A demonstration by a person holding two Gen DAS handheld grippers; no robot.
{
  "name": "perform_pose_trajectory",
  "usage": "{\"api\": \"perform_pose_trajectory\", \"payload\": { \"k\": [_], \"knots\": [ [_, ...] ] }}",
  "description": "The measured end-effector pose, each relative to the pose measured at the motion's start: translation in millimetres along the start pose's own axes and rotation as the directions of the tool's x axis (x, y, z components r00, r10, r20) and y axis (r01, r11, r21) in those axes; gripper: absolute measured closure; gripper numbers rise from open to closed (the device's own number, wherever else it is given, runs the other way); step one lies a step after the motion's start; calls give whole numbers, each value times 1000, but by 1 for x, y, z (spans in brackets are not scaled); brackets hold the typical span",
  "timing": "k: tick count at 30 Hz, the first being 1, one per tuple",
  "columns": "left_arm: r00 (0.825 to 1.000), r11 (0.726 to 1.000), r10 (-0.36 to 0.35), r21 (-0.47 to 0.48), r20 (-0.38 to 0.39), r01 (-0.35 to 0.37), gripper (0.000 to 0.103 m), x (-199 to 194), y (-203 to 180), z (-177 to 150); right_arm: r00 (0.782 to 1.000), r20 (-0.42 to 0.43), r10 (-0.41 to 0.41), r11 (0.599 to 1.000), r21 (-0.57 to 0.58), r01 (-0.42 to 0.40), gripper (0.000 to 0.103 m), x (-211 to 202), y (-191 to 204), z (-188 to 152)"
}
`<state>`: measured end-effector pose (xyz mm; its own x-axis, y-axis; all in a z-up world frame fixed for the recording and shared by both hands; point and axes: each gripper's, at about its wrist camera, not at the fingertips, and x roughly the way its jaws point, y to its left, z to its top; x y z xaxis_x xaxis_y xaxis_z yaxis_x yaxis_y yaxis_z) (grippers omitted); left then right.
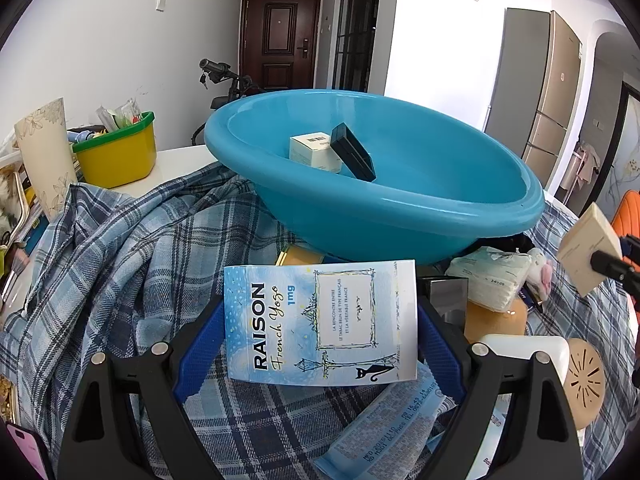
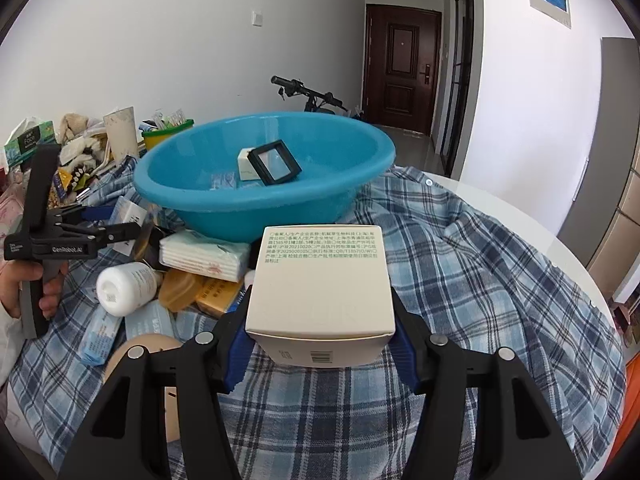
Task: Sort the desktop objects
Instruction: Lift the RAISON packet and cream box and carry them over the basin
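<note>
A tilted blue basin (image 1: 372, 204) (image 2: 240, 204) rests on a plaid cloth and holds a small white box (image 1: 312, 152) (image 2: 245, 168) and a black framed case (image 1: 354, 152) (image 2: 274, 162). My left gripper (image 1: 322, 308) is shut on a light blue "RAISON" carton (image 1: 280, 340), held just in front of the basin. My right gripper (image 2: 320, 304) is shut on a beige box (image 2: 322, 272) with green print, lifted above the cloth to the right of the basin. At the right edge of the left wrist view that beige box (image 1: 588, 252) shows again.
Between the grippers lies a heap with a tissue pack (image 2: 204, 256), a white bottle (image 2: 124, 288) and flat packets. A yellow bin (image 1: 116, 156) stands at the back left. The plaid cloth (image 2: 460, 280) covers a round white table (image 2: 540, 232). A hand (image 2: 24, 284) holds the left gripper's handle.
</note>
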<state>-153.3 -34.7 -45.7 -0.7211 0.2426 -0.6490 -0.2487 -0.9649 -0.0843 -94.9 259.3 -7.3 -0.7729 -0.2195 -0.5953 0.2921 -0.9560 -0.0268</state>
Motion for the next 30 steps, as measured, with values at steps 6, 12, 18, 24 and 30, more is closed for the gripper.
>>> {"api": "perform_pose_trajectory", "payload": {
  "k": [6,12,18,24,30],
  "knots": [
    [1000,1000,0,7,-2,0,12,0,-2,0,999,49,21,999,-33,-19,46,-13,14,16],
    [1000,1000,5,1,-1,-5,12,0,-2,0,991,125,51,997,-62,-44,46,-26,31,42],
    [1000,1000,8,-3,0,-8,12,-2,0,0,975,205,84,995,-71,-71,46,-26,45,77],
    [1000,1000,5,-14,-5,-5,12,-1,2,0,959,265,102,994,-72,-86,46,-8,58,108],
    [1000,1000,9,-18,-6,-9,12,-1,5,0,959,263,107,994,-40,-100,46,22,60,116]
  ]
}}
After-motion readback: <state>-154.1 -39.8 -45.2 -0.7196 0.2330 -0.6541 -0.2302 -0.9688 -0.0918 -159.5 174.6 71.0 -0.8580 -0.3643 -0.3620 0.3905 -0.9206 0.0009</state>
